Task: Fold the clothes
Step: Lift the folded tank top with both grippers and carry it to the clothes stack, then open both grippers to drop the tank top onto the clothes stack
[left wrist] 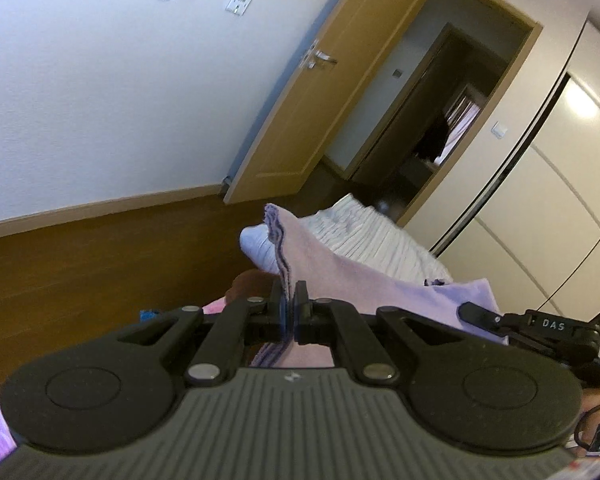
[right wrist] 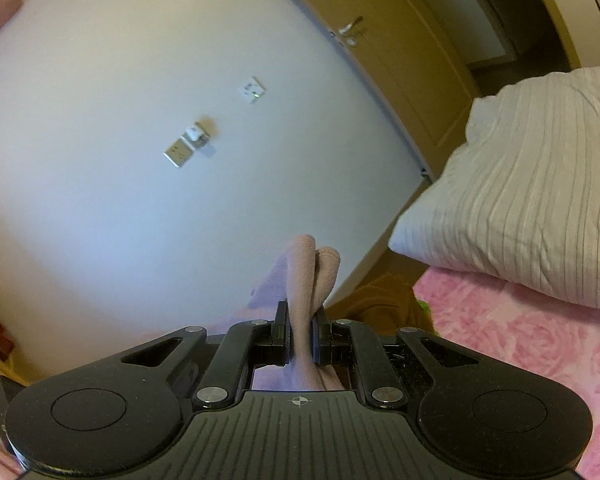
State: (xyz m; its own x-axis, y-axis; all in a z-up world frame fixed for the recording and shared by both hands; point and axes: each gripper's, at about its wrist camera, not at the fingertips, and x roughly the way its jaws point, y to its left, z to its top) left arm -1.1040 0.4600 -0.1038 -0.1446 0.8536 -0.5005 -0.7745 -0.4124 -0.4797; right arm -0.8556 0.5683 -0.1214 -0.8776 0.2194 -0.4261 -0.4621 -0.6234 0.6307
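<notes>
Left claw (left wrist: 289, 300) clamps stitched edge of soft lilac fleece garment (left wrist: 340, 276), lifted at frame centre above bed. Right claw (right wrist: 300, 320) pinches bunched fold. Light, limp, likely sags; grip hems.

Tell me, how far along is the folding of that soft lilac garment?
Nothing looks finished: no folded pile shows. In hand: the left gripper is shut on an edge of the soft lilac fleece garment, and the right gripper pinches a bunched part of it, lifted above the pink rose-patterned bedspread. Still left: laying it down and making the folds.
</notes>
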